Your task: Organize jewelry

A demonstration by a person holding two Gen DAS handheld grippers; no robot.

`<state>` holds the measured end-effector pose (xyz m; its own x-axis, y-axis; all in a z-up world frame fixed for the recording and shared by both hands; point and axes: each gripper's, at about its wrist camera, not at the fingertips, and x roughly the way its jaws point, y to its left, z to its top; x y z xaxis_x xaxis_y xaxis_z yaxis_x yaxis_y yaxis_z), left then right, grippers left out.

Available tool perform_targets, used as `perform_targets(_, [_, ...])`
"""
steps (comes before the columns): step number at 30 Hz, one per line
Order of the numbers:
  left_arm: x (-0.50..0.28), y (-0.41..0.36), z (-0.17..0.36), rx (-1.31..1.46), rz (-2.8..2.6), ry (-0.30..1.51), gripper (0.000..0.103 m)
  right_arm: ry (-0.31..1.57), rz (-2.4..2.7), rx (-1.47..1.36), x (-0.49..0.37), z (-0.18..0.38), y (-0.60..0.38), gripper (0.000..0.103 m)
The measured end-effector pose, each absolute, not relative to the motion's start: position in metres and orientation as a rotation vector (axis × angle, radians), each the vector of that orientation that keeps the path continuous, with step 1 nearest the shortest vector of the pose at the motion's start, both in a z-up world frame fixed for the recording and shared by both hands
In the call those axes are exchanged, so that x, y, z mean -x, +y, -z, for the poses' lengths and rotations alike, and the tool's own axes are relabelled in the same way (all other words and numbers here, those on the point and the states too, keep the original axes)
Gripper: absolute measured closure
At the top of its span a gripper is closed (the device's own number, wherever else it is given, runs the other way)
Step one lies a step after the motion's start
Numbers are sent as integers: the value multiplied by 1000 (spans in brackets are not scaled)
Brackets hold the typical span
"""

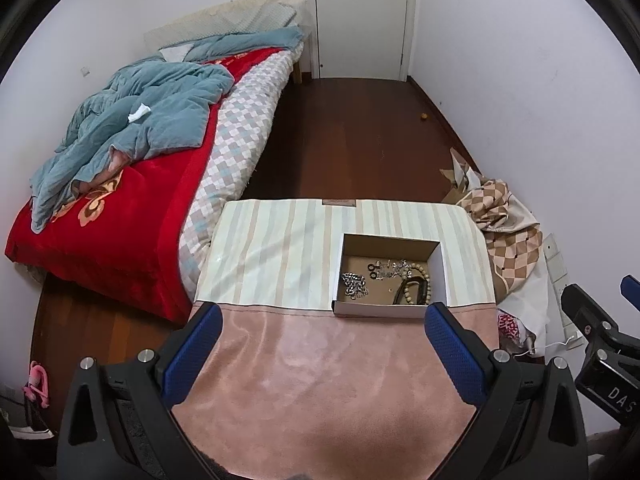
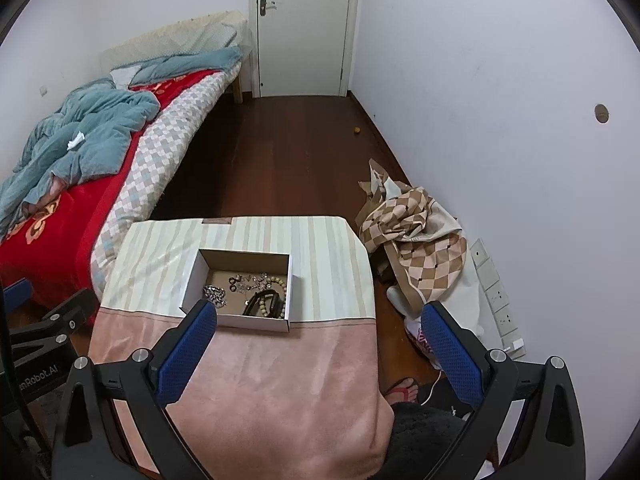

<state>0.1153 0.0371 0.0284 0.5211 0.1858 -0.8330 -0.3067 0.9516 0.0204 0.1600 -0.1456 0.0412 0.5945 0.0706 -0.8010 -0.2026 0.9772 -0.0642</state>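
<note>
An open cardboard box sits on a cloth-covered table. Inside lie a silver chain, small black earrings, a wooden bead bracelet and a black band. My left gripper hangs open over the pink cloth, just in front of the box, holding nothing. My right gripper is open too, above the table's right edge, its left finger near the box's front left corner. Part of the right gripper shows at the right of the left wrist view.
A bed with a red blanket and blue quilt stands to the left. Crumpled checked fabric lies on the floor at the right by the wall. A closed door is at the back. A foot in a sandal shows beside the table.
</note>
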Motion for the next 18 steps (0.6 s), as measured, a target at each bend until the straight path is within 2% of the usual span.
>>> perform_targets(18, [-122, 37, -14, 130, -291, 1006, 0, 972, -160, 177, -174, -18, -136, 0])
